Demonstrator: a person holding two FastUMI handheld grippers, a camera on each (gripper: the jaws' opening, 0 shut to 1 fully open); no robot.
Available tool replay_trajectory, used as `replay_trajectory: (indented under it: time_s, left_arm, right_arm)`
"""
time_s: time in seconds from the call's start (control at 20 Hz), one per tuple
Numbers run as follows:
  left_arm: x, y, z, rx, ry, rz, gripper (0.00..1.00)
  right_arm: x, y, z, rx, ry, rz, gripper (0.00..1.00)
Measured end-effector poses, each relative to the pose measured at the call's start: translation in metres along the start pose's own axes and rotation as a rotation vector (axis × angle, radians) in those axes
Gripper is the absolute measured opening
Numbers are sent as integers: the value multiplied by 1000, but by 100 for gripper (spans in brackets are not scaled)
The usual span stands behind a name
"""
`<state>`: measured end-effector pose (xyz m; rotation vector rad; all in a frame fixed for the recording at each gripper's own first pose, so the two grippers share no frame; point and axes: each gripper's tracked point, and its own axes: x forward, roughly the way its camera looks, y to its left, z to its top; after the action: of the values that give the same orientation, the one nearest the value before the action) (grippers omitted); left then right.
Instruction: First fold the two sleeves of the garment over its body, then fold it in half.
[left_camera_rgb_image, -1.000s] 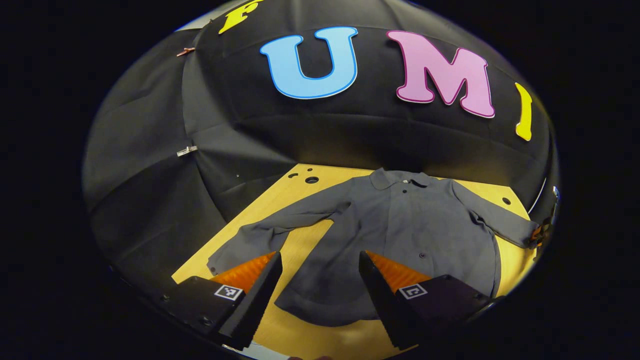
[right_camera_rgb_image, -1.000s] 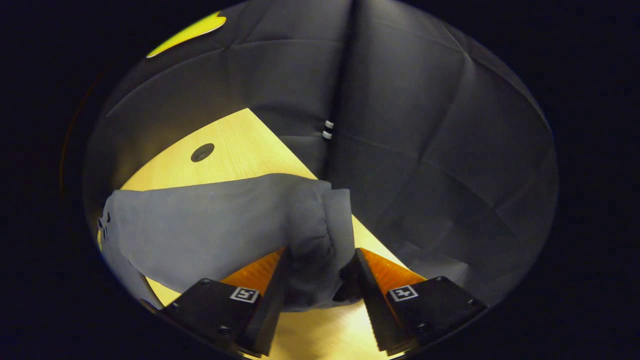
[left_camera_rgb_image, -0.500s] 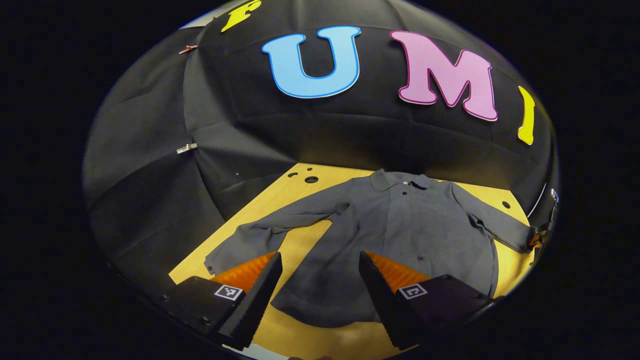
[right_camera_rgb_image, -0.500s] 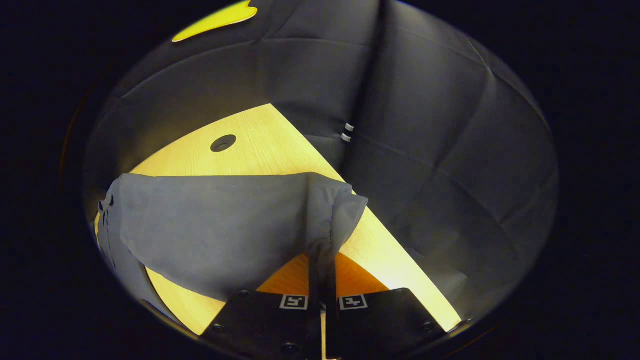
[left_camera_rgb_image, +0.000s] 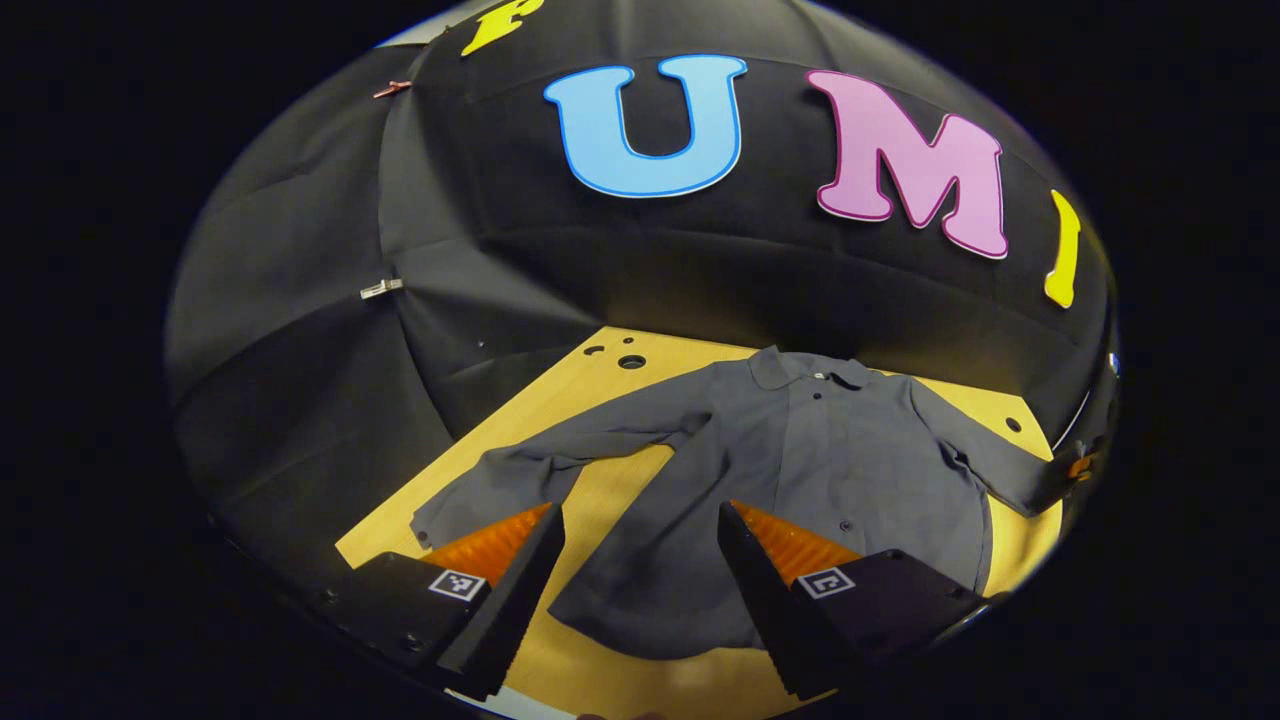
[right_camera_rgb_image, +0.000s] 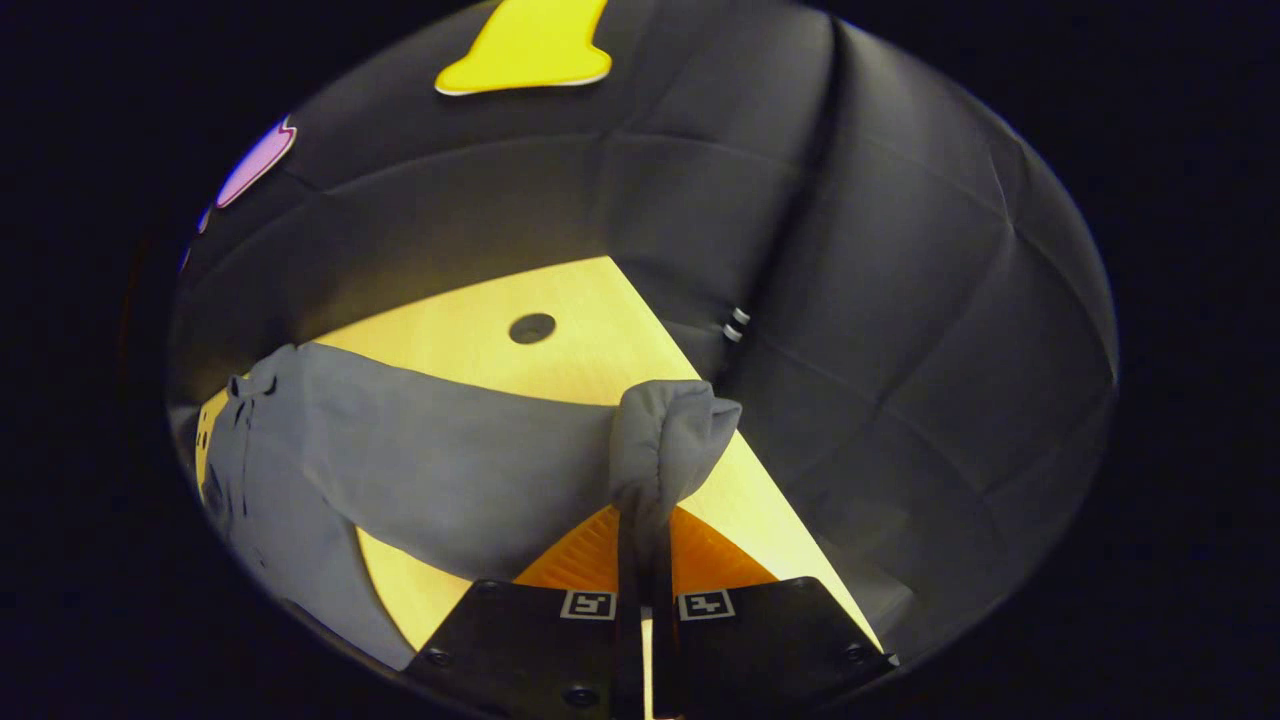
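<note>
R gripper (right_camera_rgb_image: 640, 535) pinched tight on right sleeve (right_camera_rgb_image: 660, 445) cuff, lifted | L gripper (left_camera_rgb_image: 640, 560) wide open, holds nothing, above shirt (left_camera_rgb_image: 800, 470) hem | shirt flat on table (left_camera_rgb_image: 600, 480) | step: sleeve 1 over body | tip: lift high, pull slow, lay flat, no bunching

A staged recording booth, not a home: black cloth walls (left_camera_rgb_image: 300, 330) pinned with clips (left_camera_rgb_image: 381, 289) rise beyond a bare wooden table (right_camera_rgb_image: 590, 350) drilled with holes.
</note>
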<state>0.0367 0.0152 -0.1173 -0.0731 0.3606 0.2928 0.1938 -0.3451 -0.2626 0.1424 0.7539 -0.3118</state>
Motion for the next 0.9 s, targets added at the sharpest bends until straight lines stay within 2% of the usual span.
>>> replay_trajectory:
  time_s: [0.2, 0.3, 0.5, 0.7, 0.9]
  left_arm:
    - [2, 21, 10, 3, -28, 13, 97]
    - [4, 35, 13, 3, -37, 24, 97]
    - [12, 59, 20, -33, -42, 46, 97]
    - [25, 74, 21, -84, -24, 33, 97]
    - [36, 95, 15, -119, 2, 41, 98]
  right_arm:
    - [-30, 46, 40, -101, -71, 41, 8]
    - [-41, 83, 58, -121, -100, 82, 8]
    - [-64, 162, 90, -152, -145, 173, 8]
    - [-85, 249, 115, -179, -171, 252, 8]
    - [-104, 341, 143, -264, -231, 338, 8]
